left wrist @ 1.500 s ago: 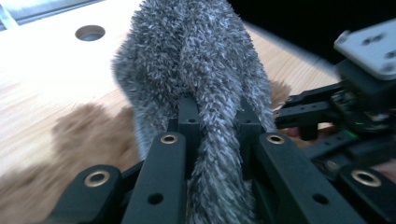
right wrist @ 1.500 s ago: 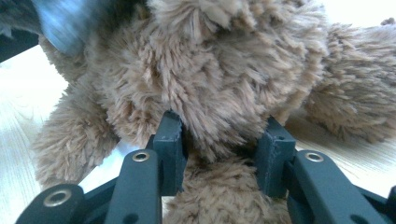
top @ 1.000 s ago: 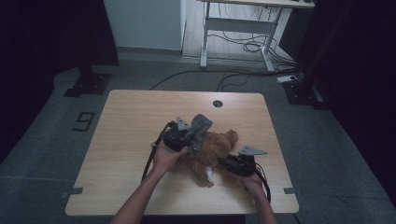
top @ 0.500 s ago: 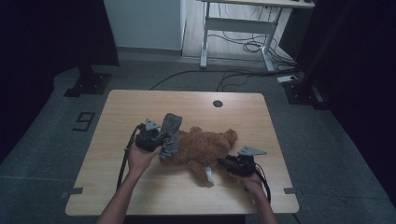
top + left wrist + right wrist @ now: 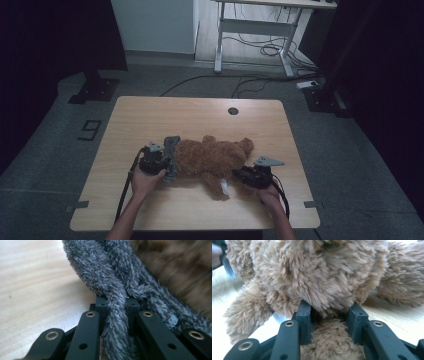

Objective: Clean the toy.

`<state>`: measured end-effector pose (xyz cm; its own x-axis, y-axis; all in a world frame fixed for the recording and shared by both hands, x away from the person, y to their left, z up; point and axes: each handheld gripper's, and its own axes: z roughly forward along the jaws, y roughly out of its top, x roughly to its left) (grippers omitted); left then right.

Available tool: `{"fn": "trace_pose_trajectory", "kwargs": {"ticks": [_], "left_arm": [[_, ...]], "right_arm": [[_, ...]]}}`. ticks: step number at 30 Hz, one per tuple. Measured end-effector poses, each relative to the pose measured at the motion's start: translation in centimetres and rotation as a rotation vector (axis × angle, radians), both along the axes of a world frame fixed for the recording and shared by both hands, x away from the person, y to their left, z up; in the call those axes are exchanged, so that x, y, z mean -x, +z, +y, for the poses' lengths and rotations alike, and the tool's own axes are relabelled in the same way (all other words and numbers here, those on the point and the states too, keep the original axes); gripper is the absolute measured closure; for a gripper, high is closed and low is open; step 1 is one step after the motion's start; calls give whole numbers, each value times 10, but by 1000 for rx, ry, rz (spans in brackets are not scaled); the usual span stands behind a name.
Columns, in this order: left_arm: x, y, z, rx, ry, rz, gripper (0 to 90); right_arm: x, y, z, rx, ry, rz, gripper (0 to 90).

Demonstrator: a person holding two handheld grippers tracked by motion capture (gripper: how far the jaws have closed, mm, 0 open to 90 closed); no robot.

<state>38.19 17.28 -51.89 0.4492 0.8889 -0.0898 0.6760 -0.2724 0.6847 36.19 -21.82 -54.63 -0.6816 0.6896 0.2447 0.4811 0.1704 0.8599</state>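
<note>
On a light wooden table [image 5: 150, 120], seen from above in a dim room, a brown teddy bear [image 5: 212, 157] lies flat on its side across the near half of the top, stretching from left to right. At the bear's left end, touching it, is a piece of fuzzy grey cloth [image 5: 171, 157], which stands up a little from the table. A person's forearms come in from the near edge, each hand holding a black two-jaw gripper. Left of the bear, the left gripper [image 5: 162, 162] has its jaws pressed together on the grey cloth; in the left gripper view a twisted strand of that grey cloth [image 5: 113, 315] runs straight down between the two black jaws, pinched tight, with bare table [image 5: 37, 277] to the left and blurred brown fur [image 5: 180, 270] to the right. Near the right end of the bear, the right gripper [image 5: 239, 176] reaches in from the near right side, with a grey three-cornered plate on top. In the right gripper view its jaws pinch a thick tuft of the bear's brown fur [image 5: 329, 340], the pads sunk into the pile on either side, and the body and limbs of the teddy bear [image 5: 312, 275] rise beyond them. A small white tag [image 5: 224, 187] lies on the table beside the bear's near limb. Beyond the far edge, a white desk frame [image 5: 255, 30] and loose cables stand on the grey floor.
</note>
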Motion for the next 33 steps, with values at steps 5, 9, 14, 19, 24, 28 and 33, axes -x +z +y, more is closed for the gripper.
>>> {"fn": "trace_pose_trajectory", "kwargs": {"ticks": [5, 9, 14, 19, 24, 28, 33], "left_arm": [[-7, -1, 3, 44, 8, 25, 780], [-7, 27, 6, 49, 12, -44, 776], [-2, 69, -1, 92, -22, -148, 773], [-5, 98, -31, 108, -92, -197, 772], [-16, 106, -67, 106, -147, -191, 769], [-28, 98, -88, 76, -157, -139, 764], [-30, 78, -97, 12, -170, -112, 765]], "right_arm": [[-5, -1, 0, -11, -14, -1, 615], [-9, -1, -1, -14, -32, 2, 614], [-14, 0, 1, -9, -45, 6, 611], [-13, 0, 1, -8, -47, 7, 609], [-13, 0, 1, -11, -49, 7, 607], [-13, 0, 1, -8, -44, 6, 606], [-12, 0, 1, -5, -41, 0, 598]]}}
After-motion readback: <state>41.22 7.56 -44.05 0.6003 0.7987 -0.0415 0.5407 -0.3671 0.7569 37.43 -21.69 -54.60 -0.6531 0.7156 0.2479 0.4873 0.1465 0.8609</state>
